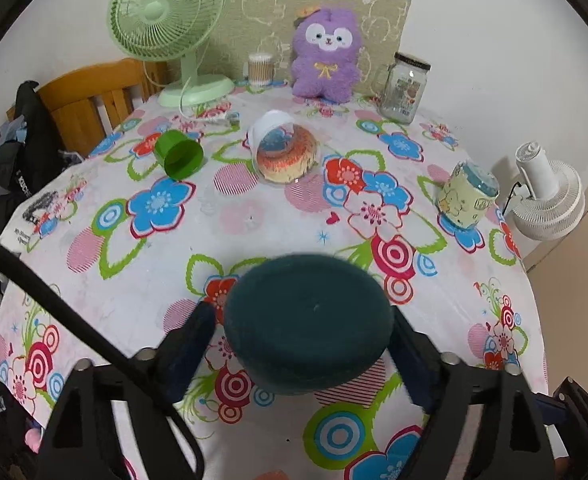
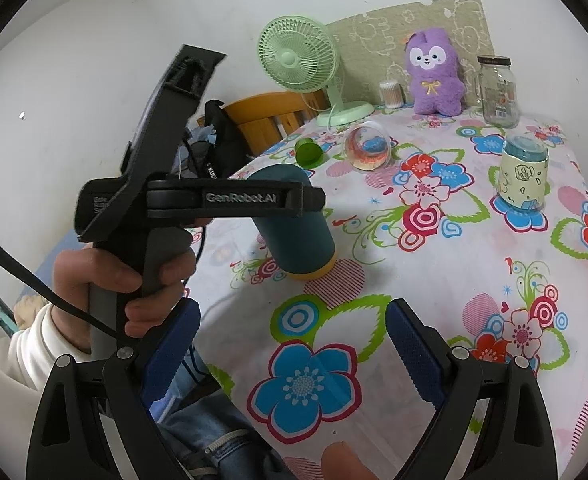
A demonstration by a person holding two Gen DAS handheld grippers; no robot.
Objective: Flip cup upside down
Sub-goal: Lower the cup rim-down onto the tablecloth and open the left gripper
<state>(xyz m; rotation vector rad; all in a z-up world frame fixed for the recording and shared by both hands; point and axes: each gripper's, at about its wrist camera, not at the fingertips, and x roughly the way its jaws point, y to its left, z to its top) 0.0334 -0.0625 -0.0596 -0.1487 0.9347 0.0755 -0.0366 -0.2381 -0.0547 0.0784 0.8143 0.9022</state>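
A dark teal cup with a yellow rim band stands upside down, its flat base up. In the right wrist view the teal cup tilts slightly with its yellow rim at the tablecloth. My left gripper is shut on the cup, fingers pressed on both sides; it also shows in the right wrist view. My right gripper is open and empty near the table's front edge, apart from the cup.
On the floral tablecloth: a green cup on its side, a clear cup on its side, an upside-down cartoon cup, a glass jar, a purple plush, a green fan. A wooden chair stands left.
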